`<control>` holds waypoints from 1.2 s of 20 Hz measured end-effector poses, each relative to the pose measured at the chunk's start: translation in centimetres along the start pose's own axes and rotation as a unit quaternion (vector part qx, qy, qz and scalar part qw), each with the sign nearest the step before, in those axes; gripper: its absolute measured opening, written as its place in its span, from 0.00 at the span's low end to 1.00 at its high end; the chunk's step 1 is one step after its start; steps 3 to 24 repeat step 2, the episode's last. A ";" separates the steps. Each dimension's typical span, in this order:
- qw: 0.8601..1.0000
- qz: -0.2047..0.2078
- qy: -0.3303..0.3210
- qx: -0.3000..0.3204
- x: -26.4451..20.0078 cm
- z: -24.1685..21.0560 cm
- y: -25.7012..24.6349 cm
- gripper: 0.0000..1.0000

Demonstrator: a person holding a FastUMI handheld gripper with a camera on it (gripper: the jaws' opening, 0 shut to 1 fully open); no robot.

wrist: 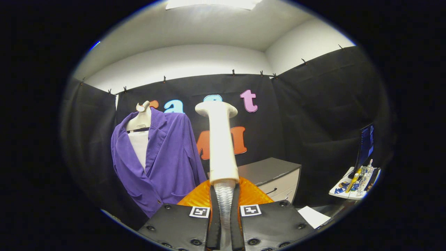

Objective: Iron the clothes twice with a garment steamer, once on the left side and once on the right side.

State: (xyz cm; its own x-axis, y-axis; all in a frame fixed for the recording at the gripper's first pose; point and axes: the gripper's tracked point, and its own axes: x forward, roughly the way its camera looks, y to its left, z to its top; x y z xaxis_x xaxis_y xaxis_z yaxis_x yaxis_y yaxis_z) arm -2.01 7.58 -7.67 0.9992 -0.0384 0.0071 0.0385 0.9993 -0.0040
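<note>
A purple jacket (163, 160) hangs on a white mannequin torso (140, 136), ahead and to the left of the fingers. My gripper (224, 209) is shut on the garment steamer (220, 143), whose white body stands upright between the fingers. Its flat head is at the top, and its grey ribbed handle is pinched low between the pads. The steamer stands to the right of the jacket and apart from it.
A grey drawer cabinet (275, 176) stands beyond the fingers on the right. Farther right a white table (352, 190) bears a monitor (366, 144) and small items. A sheet of white paper (313, 216) lies near the right finger.
</note>
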 end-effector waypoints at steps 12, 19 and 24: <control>1.000 -0.003 0.003 0.000 0.5 -0.1 -0.2 0.19; 1.000 -0.003 0.003 0.000 0.5 -0.1 -0.2 0.19; 1.000 -0.003 0.003 0.000 0.5 -0.1 -0.2 0.19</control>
